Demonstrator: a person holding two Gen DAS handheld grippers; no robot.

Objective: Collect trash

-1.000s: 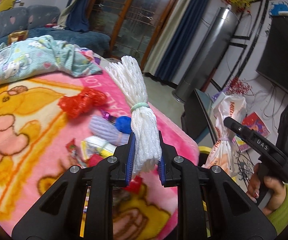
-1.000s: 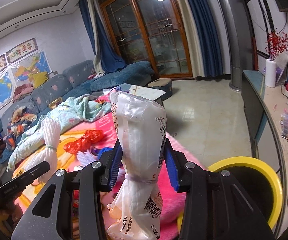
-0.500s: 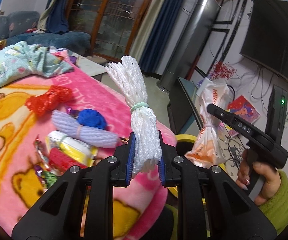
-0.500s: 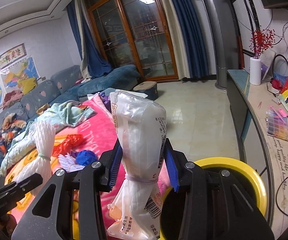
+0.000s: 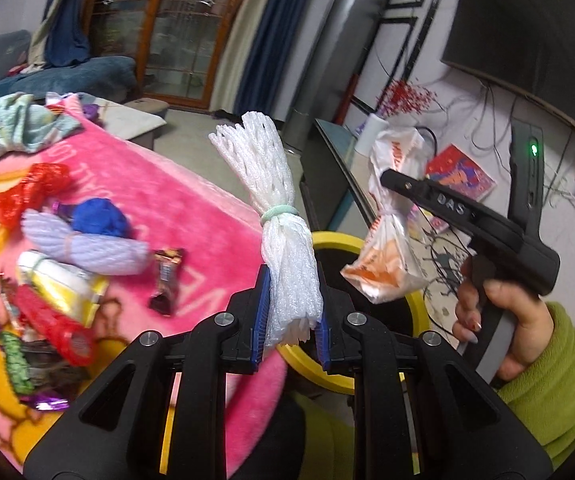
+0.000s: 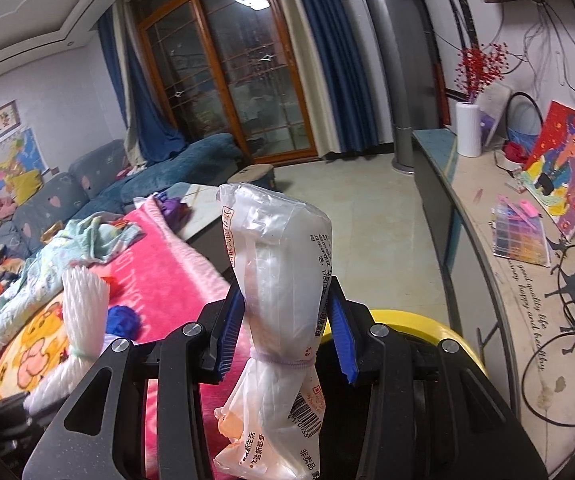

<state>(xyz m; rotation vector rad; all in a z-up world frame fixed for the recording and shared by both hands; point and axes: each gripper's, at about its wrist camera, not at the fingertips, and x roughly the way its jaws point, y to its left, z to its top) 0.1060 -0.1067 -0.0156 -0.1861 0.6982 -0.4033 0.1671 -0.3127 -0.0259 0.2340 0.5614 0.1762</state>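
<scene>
The left tool pinches a white foam net upright. The right tool pinches a clear plastic bag — both apparently over the yellow bin, beside the pink blanket.

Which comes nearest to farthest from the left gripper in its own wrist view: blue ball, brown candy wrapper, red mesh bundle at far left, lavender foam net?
From the left gripper:
1. Brown candy wrapper, just left of the fingers on the pink blanket.
2. Lavender foam net, further left.
3. Blue ball, just behind the net.
4. Red mesh bundle, far left.
</scene>
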